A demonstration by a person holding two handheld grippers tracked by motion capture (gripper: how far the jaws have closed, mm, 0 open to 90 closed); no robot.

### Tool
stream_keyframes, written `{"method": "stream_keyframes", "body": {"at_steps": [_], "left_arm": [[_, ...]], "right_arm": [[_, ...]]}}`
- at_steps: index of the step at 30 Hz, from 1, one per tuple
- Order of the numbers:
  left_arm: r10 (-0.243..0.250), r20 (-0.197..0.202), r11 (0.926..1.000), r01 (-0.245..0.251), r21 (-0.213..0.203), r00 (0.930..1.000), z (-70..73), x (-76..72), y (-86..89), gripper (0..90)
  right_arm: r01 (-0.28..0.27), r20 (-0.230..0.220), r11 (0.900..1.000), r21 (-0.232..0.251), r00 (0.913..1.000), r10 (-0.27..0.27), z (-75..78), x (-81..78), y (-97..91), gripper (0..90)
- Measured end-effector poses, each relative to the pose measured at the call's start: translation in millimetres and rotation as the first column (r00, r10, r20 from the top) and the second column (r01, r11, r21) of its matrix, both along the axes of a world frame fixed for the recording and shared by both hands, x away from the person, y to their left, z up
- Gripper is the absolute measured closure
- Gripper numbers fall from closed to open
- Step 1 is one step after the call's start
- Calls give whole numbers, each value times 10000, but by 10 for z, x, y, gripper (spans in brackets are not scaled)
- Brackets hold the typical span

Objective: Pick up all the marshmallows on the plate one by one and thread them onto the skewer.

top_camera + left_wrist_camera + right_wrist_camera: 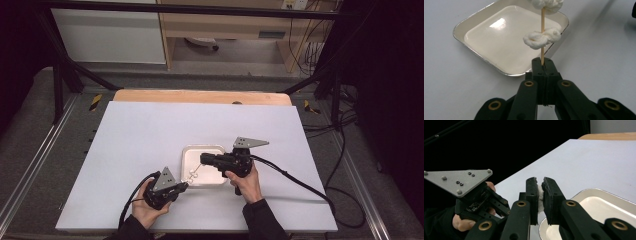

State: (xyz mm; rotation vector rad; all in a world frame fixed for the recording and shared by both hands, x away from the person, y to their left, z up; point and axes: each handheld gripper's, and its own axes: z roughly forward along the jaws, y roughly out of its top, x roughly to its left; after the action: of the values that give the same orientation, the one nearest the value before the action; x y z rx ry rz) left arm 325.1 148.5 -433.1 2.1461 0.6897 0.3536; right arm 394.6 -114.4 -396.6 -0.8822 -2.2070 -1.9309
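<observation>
My left gripper is shut on the bottom end of a thin wooden skewer. The stick points away over the white tray and carries a soft white lump partway up and another lump higher. In the high view the left gripper sits at the tray's near left corner, with the skewer slanting over the tray rim. My right gripper reaches in from the right above the tray. Its jaws are shut on a third white lump.
The tray lies on a large white board over a wooden table. The left hand and its grey plate are close on the left in the right gripper view. Black cables trail off right.
</observation>
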Motion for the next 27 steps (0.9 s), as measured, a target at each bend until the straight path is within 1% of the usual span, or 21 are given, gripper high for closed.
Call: {"method": "stream_keyframes", "body": {"at_steps": [4, 7, 11, 12, 14, 16, 17, 18, 19, 20, 21, 22, 23, 24, 26, 27], "left_arm": [[-10, -92, 10000, 11, 35, 10000, -16, -1, -23, 893], [-53, -167, 10000, 52, -21, 9998, -26, -3, -37, 893], [-73, -113, 10000, 72, -41, 9999, -14, -13, -43, 893], [-83, -128, 9999, 82, -100, 9999, -10, -11, -48, 893], [-119, -132, 9998, 117, -132, 9998, -8, -11, -53, 893], [-154, -223, 9998, 151, -137, 9996, -8, -1, -51, 893], [-215, -378, 9997, 211, -123, 9991, -14, 14, -54, 893], [-154, -401, 9998, 148, -162, 9991, -21, 25, -52, 893], [-134, -405, 9994, 121, -328, 9991, -22, 37, -45, 893], [-117, -445, 9987, 94, -501, 9989, -13, 48, -36, 893], [-66, -367, 9979, 43, -640, 9993, 3, 50, -25, 893], [-131, -312, 9975, 108, -705, 9994, 17, 49, -17, 892], [-55, -287, 9977, 36, -678, 9996, 25, 47, -9, 892], [-19, -335, 9975, -4, -707, 9994, 21, 51, 3, 892], [69, -387, 9971, -98, -760, 9992, 17, 63, 30, 892], [119, -402, 9965, -152, -822, 9991, 22, 66, 41, 892]], "right_arm": [[52, -27, 10000, 14, 10000, -52, -30, -5, 23, 824], [37, -73, 10000, 5, 10000, -37, -48, -6, 41, 823], [4, -57, 10000, -81, 10000, -4, -40, -13, 35, 821], [-10, -59, 9999, -104, 10000, 9, -39, -14, 32, 820], [-9, -42, 10000, -69, 10000, 9, -31, -15, 34, 819], [-4, 0, 9999, -140, 10000, 4, -31, -17, 33, 817], [-9, -21, 9998, -182, 10000, 9, -33, -16, 33, 816], [-47, -45, 9995, -306, 10000, 46, -29, -9, 33, 813], [-1, 26, 9991, -418, 10000, 2, -22, -2, 28, 806], [27, 78, 9993, -386, 10000, -24, -5, 4, 16, 795], [79, 161, 9994, -346, 9998, -74, 16, 7, 2, 773], [169, 302, 9993, -320, 9994, -159, 41, 8, -17, 694], [308, 392, 9991, -285, 9988, -297, 71, 8, -37, 615], [392, 515, 9989, -262, 9980, -378, 104, 11, -66, 588], [627, 750, 9978, -218, 9953, -609, 174, 7, -135, 503], [754, 815, 9967, -313, 9940, -726, 201, 5, -170, 464]]}}
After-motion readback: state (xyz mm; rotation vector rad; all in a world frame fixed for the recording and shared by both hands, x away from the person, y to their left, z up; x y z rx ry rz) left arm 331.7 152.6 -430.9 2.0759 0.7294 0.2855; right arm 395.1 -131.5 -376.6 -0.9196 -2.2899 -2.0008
